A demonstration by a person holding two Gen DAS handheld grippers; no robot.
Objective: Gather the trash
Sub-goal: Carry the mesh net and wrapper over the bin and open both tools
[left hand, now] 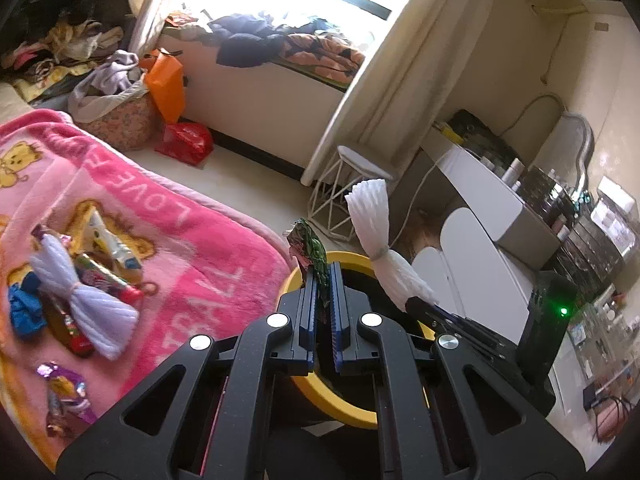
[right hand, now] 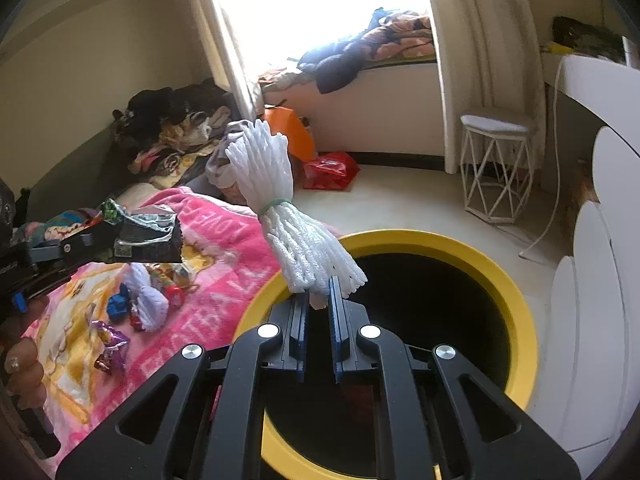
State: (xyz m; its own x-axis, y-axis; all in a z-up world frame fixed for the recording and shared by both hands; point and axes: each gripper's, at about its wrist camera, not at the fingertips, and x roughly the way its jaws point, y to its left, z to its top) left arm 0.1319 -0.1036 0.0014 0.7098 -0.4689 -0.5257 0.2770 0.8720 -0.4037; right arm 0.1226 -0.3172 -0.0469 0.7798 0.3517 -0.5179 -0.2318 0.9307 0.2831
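Note:
My left gripper (left hand: 323,276) is shut on a green and dark snack wrapper (left hand: 310,252) and holds it over the rim of the yellow bin (left hand: 352,410). My right gripper (right hand: 319,294) is shut on a white foam net bundle (right hand: 280,208) tied at its middle, above the yellow bin (right hand: 516,300). That bundle also shows in the left wrist view (left hand: 380,236). The left gripper and its wrapper (right hand: 148,238) show at the left of the right wrist view. More trash lies on the pink blanket (left hand: 192,248): another white foam net (left hand: 86,300), several candy wrappers (left hand: 66,394) and a blue scrap (left hand: 24,308).
A white wire stool (right hand: 496,168) stands by the curtain. A white dresser (left hand: 492,232) with bottles is at the right. Clothes pile on the window seat (left hand: 280,44) and the far bed. An orange bag (left hand: 166,80) and a red bag (left hand: 186,142) lie on the floor.

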